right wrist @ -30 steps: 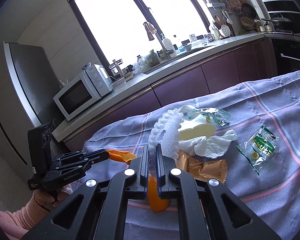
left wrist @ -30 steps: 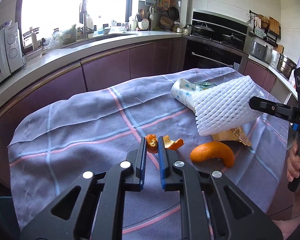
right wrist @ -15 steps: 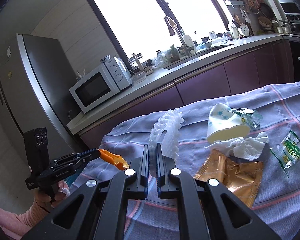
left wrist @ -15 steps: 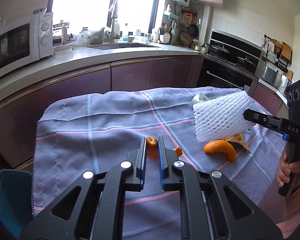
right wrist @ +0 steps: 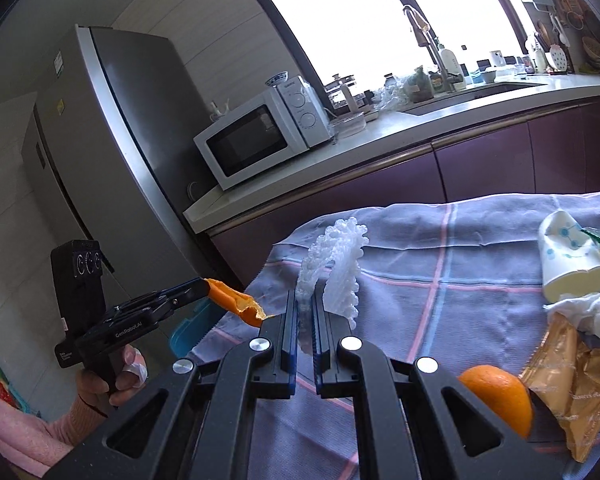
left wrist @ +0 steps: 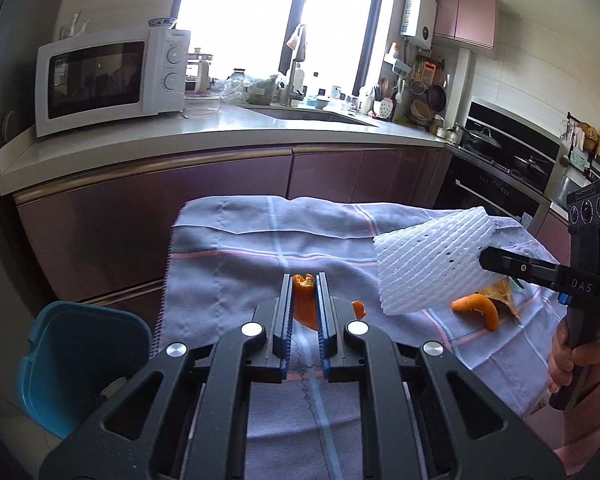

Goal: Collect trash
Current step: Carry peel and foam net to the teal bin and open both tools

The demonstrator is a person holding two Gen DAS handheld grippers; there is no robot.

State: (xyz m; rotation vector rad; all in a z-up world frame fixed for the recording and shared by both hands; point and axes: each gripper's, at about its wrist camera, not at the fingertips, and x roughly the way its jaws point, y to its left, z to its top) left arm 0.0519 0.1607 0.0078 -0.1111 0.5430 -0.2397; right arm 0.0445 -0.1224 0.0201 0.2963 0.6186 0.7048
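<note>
My left gripper point(left wrist: 304, 280) is shut on a strip of orange peel point(left wrist: 303, 300), held above the left part of the cloth-covered table; it also shows in the right wrist view point(right wrist: 236, 300). My right gripper point(right wrist: 306, 296) is shut on a white foam fruit net point(right wrist: 340, 272), lifted above the table; the net also shows in the left wrist view point(left wrist: 432, 264). A teal trash bin point(left wrist: 80, 364) stands on the floor at the table's left end, below and left of my left gripper.
On the purple plaid cloth point(left wrist: 240, 264) lie more orange peel point(left wrist: 476, 308), a gold wrapper point(right wrist: 572, 384), a paper cup point(right wrist: 568, 256), crumpled tissue point(right wrist: 592, 312) and an orange piece point(right wrist: 500, 396). Kitchen counter with microwave point(left wrist: 108, 76) behind; fridge point(right wrist: 100, 152) at left.
Both grippers have swung left with their loads, away from the trash pile toward the table's left end. The teal bin has come into full view below my left gripper.
</note>
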